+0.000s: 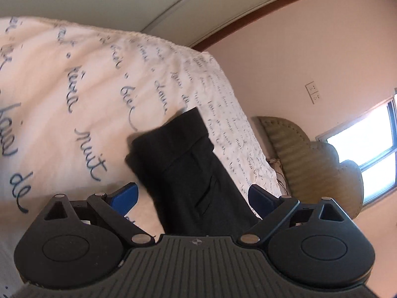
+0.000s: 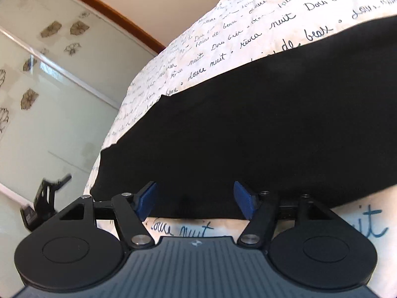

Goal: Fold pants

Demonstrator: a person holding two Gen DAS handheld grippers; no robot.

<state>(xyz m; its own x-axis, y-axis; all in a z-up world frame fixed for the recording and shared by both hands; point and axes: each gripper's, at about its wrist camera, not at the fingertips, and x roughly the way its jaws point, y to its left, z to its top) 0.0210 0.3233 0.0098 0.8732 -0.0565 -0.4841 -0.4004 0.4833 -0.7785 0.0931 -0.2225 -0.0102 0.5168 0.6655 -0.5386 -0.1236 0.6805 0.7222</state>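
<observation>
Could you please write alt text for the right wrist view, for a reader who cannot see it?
Black pants lie flat across a white bedsheet printed with dark cursive writing. The right gripper sits at their near edge, its blue fingers apart and not pressing the cloth. A frosted glass door with flower motifs stands to the left.

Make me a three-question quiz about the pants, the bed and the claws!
1. Where do the pants lie?
A. on the bed
B. on the floor
C. on a chair

2. What colour are the claw pads?
A. red
B. blue
C. yellow

3. How is the right claw?
A. shut on the pants
B. open
C. out of sight

Answers: 1 A, the pants are spread on the bed's sheet with writing on it. 2 B, both pads show blue. 3 B, its pads stand apart, pressing nothing.
</observation>
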